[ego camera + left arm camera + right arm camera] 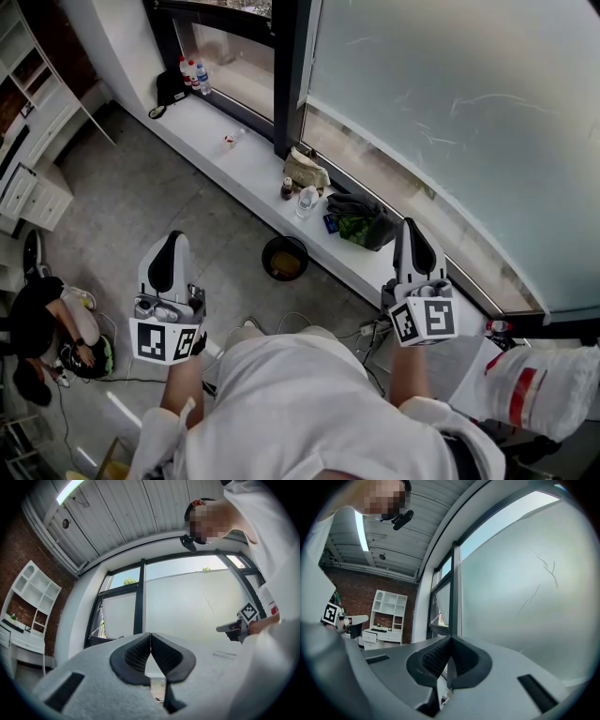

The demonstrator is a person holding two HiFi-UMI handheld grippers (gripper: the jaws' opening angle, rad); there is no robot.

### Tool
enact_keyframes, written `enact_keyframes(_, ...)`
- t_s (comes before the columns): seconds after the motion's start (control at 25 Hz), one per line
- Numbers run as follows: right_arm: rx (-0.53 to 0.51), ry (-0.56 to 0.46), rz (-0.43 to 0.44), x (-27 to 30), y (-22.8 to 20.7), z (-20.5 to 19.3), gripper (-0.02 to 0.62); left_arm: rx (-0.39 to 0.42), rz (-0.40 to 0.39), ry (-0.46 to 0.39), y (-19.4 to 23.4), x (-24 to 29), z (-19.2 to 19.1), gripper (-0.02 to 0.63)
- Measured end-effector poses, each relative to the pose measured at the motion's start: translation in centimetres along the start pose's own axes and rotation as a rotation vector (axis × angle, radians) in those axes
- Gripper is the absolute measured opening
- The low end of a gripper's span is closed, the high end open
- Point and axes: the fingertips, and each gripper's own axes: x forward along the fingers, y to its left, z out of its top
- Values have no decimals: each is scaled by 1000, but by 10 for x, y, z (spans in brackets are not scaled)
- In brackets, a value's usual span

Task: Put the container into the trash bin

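Containers stand upright on the white ledge (246, 167): a clear bottle (307, 201) and a small dark jar (287, 188) just beside it; you cannot tell which is meant. Both lie ahead, between your left gripper (174, 236) and right gripper (410, 223), whose jaws are each pressed together on nothing. The black trash bin (285, 258) sits on the floor below the ledge, nearer you. A tan bag (307, 170) lies beyond the bottle; a black bag (361, 221) with green contents lies just left of your right gripper.

I see my white shirt (281, 403); left gripper (173, 240) and right gripper (411, 228) are white-shelled, black-padded, with black-and-white marker cubes (169, 340).
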Motion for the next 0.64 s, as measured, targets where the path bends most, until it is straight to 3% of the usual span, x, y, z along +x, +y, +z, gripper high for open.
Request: enact_keyframes(0.64, -9, -1, 1, -14, 4, 2, 2, 1, -3, 3, -7, -10, 4, 18)
